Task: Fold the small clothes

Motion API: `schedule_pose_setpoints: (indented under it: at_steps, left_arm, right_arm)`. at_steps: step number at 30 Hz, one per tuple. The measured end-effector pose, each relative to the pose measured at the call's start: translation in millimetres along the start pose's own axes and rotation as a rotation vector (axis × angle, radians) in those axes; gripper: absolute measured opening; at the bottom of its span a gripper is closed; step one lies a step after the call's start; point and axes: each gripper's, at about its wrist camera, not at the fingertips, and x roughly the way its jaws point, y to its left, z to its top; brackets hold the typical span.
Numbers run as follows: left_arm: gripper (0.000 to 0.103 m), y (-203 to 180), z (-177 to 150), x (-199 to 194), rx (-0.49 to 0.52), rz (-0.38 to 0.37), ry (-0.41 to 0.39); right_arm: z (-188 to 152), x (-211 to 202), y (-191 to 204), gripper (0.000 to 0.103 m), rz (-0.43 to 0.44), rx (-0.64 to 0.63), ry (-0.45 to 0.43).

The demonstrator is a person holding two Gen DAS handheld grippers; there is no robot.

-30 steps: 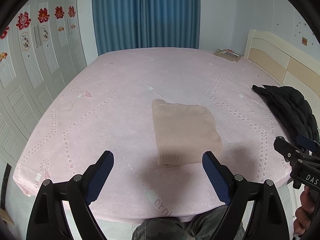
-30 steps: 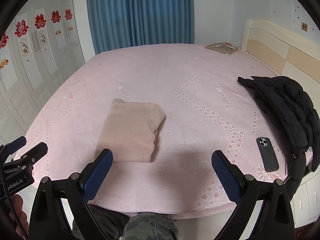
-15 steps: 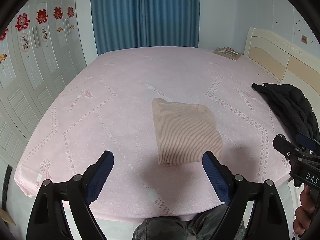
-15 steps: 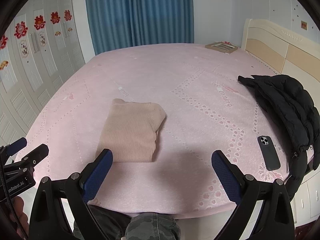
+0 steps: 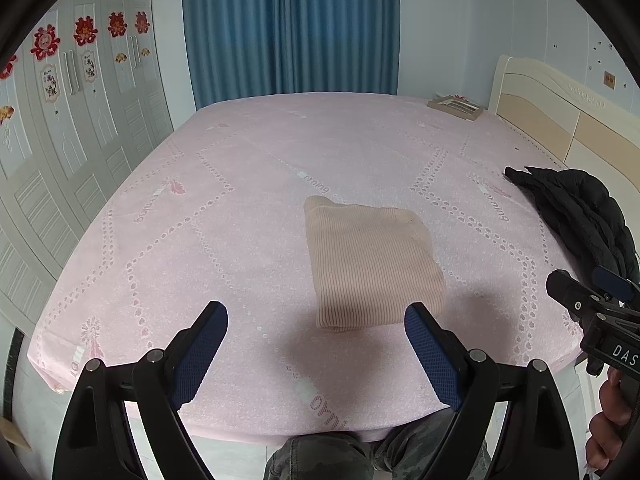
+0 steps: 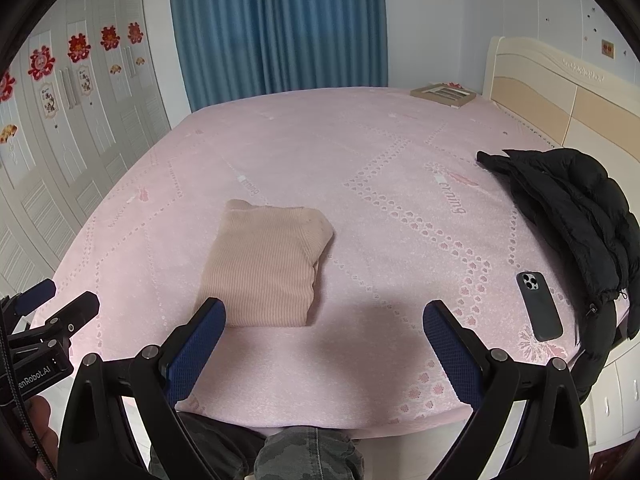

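Pink bed [image 5: 248, 216]: folded beige sweater [image 5: 370, 264] with layers hidden; left gripper [image 5: 316, 322] and right gripper [image 6: 324, 318] hover spread wide, empty.

Beige ribbed sweater [image 5: 372, 264] lies folded on bed [image 5: 240, 208].

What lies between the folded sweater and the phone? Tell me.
Nothing: only bare pink bedsheet separates the folded sweater from the phone. The right wrist view shows that; the left wrist view does not show the phone.
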Motion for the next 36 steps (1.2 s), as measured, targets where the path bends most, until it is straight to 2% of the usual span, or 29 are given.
schedule_pose_setpoints:
  at_steps: [36]
  left_arm:
    - [0.09,6.0,1.2,-4.2,-0.009,-0.009,-0.015]
  right_arm:
    - [0.6,-6.4,7.1,0.098,0.004,0.003,-0.007]
